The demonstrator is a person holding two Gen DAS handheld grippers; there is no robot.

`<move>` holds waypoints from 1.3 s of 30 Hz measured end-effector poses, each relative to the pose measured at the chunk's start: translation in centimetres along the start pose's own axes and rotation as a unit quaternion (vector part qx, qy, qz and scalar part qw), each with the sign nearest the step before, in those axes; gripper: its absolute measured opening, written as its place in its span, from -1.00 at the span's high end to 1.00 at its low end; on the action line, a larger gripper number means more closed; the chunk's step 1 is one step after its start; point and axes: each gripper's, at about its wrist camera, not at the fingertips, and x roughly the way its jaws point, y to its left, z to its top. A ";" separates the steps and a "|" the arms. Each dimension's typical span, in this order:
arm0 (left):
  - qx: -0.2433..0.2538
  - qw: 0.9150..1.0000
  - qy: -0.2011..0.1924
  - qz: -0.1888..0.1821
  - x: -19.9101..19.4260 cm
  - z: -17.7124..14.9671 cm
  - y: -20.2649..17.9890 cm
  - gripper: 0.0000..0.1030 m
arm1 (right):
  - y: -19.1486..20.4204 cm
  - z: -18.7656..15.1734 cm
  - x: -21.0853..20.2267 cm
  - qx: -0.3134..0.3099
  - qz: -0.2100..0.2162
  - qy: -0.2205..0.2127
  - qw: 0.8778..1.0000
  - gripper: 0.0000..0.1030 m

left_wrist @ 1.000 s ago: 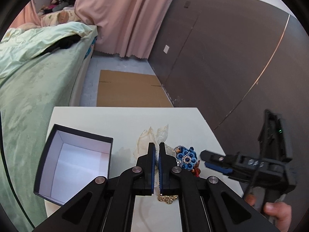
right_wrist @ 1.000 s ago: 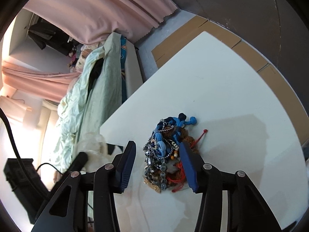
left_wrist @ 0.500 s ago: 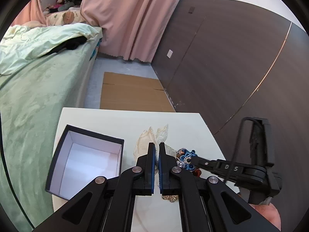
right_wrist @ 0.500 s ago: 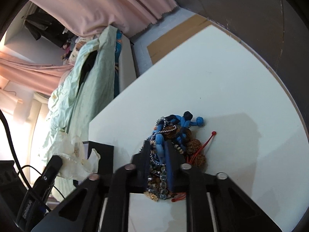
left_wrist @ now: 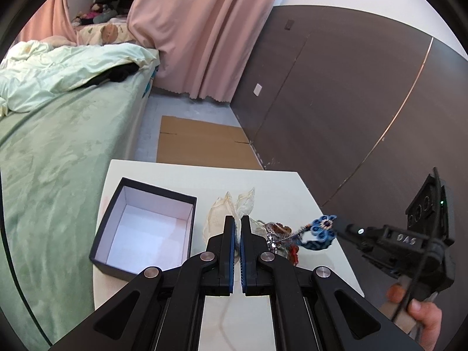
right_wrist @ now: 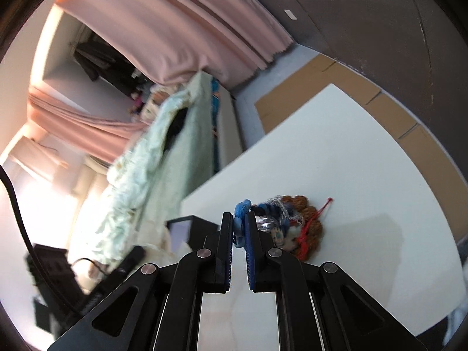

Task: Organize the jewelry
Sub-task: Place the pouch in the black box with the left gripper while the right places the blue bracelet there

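A tangled heap of jewelry [left_wrist: 279,235] lies on the white table [left_wrist: 263,184]; in the right wrist view the jewelry heap [right_wrist: 295,225] shows brown beads and red cord. My right gripper [right_wrist: 239,225] is shut on a blue flower-shaped piece [right_wrist: 240,209] and lifts it off the heap; the left wrist view shows that blue flower piece [left_wrist: 321,229] in the air at the right gripper's [left_wrist: 339,229] tip, trailing a chain. My left gripper [left_wrist: 237,225] is shut and empty above the table. An open black box [left_wrist: 146,228] with a white inside stands left of the heap.
A crumpled clear plastic bag [left_wrist: 231,204] lies between the box and the heap. A bed with green bedding [left_wrist: 58,134] runs along the table's left side. Flat cardboard [left_wrist: 201,143] lies on the floor beyond the table. A dark panelled wall [left_wrist: 336,102] stands to the right.
My right gripper closed on the blue flower piece in the heap and raised it off the table. My left gripper stayed shut, and its view rose and pulled back.
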 end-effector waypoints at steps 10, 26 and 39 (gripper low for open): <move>-0.007 1.000 -0.029 0.004 -3.1 -0.1 1.4 0.95 | 3.8 0.4 -1.0 -0.019 0.050 -0.019 0.998 0.81; -0.064 0.996 -0.057 0.032 -4.4 1.7 6.4 0.95 | 12.7 4.0 1.3 -0.087 0.102 -0.009 0.991 0.82; -0.098 0.995 0.007 0.035 0.4 2.1 8.6 0.34 | 10.4 1.5 7.9 -0.055 0.146 0.049 0.987 0.81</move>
